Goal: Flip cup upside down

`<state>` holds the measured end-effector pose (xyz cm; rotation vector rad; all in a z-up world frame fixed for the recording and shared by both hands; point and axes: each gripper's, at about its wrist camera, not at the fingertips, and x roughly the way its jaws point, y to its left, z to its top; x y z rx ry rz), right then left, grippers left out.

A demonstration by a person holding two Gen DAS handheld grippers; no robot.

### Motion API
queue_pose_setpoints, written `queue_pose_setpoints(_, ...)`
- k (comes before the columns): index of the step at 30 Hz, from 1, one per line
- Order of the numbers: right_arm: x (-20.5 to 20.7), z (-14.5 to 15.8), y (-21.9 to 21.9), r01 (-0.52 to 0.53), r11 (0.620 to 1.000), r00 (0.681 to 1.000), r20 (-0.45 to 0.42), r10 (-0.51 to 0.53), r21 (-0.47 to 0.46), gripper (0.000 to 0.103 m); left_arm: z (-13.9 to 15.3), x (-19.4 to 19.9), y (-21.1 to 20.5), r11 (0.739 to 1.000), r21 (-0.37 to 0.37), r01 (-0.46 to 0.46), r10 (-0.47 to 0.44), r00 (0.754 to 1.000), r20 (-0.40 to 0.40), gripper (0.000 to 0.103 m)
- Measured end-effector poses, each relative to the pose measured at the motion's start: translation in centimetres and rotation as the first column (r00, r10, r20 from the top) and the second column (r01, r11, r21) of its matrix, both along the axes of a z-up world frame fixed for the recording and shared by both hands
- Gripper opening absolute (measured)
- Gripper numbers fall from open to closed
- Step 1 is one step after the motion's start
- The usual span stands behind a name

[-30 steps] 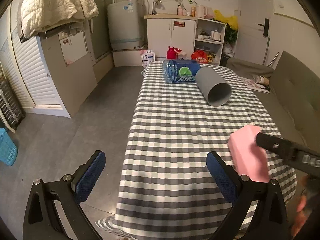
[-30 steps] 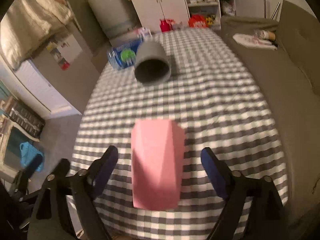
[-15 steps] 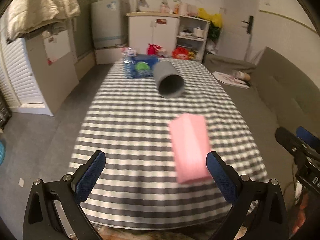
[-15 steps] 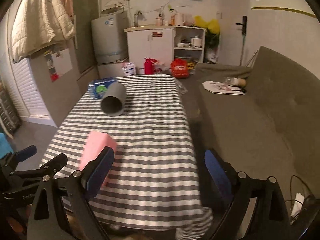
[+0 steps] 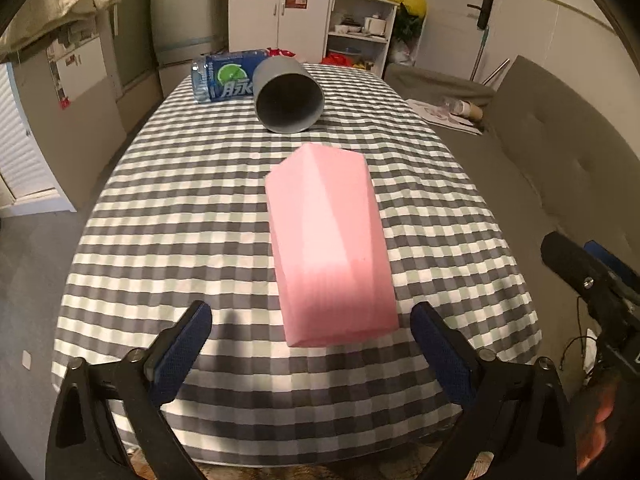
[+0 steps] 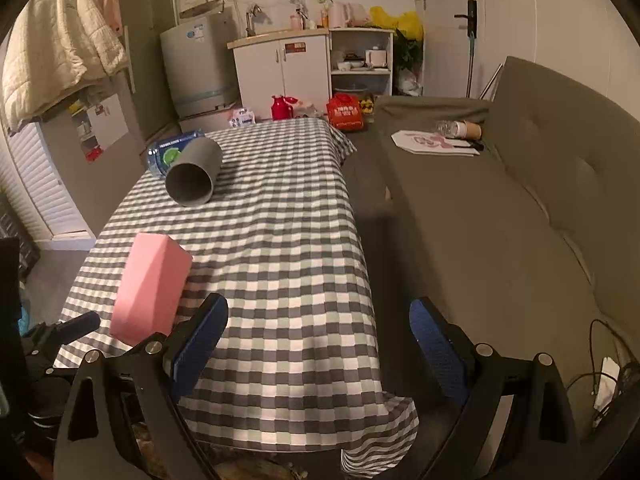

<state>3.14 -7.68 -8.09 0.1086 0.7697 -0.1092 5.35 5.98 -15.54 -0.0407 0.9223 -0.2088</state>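
A pink faceted cup (image 5: 330, 240) stands with its closed end up on the checkered table (image 5: 180, 208), near the front edge. It also shows in the right wrist view (image 6: 150, 284) at the left. My left gripper (image 5: 312, 354) is open and empty, just in front of the cup, jaws wide on either side of it. My right gripper (image 6: 316, 344) is open and empty, off the table's right front corner. The right gripper's body shows at the right of the left wrist view (image 5: 592, 276).
A grey cup (image 5: 288, 96) lies on its side at the table's far end, mouth toward me, beside a blue bottle (image 5: 226, 76). A grey sofa (image 6: 520, 208) runs along the table's right. Cabinets and a fridge stand at the back.
The left gripper has swung right and closer, so the pink cup now sits centred between its jaws. The right gripper has pulled away to the right, off the cup.
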Motion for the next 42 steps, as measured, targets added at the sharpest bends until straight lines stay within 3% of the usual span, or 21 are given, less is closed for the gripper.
queue_pose_setpoints(2, 0.1, -0.4, 0.0, 0.002, 1.0, 1.0, -0.012, -0.002, 0.005, 0.092, -0.3, 0.0, -0.2, 1.0, -0.001, 0.023, -0.023, 1.0, -0.011, 0.069)
queue_pose_setpoints(4, 0.3, -0.7, 0.1, 0.004, 1.0, 1.0, -0.023, -0.003, 0.009, 0.092, -0.5, -0.1, -0.4, 0.998, -0.021, 0.059, -0.059, 0.998, -0.021, 0.057)
queue_pose_setpoints(9, 0.4, -0.8, 0.3, -0.005, 1.0, 1.0, -0.031, 0.006, 0.007, 0.092, 0.6, -0.5, -0.9, 0.996, 0.008, 0.088, -0.088, 0.996, 0.008, 0.057)
queue_pose_setpoints(21, 0.3, -0.9, 0.7, -0.002, 1.0, 0.999, -0.039, 0.003, 0.013, 0.092, 4.6, 0.6, 0.4, 0.998, -0.009, 0.06, -0.059, 0.996, 0.062, 0.057)
queue_pose_setpoints(36, 0.5, -1.6, 0.4, 0.01, 1.0, 0.999, -0.051, -0.008, 0.028, 0.093, 4.7, 4.8, -0.5, 0.995, 0.026, 0.096, -0.097, 0.993, 0.063, 0.057)
queue_pose_setpoints(42, 0.7, -2.1, 0.0, 0.021, 0.999, 0.998, -0.06, -0.019, 0.032, 0.093, 3.9, 5.1, -0.5, 0.993, -0.005, 0.12, -0.119, 0.991, 0.065, 0.062)
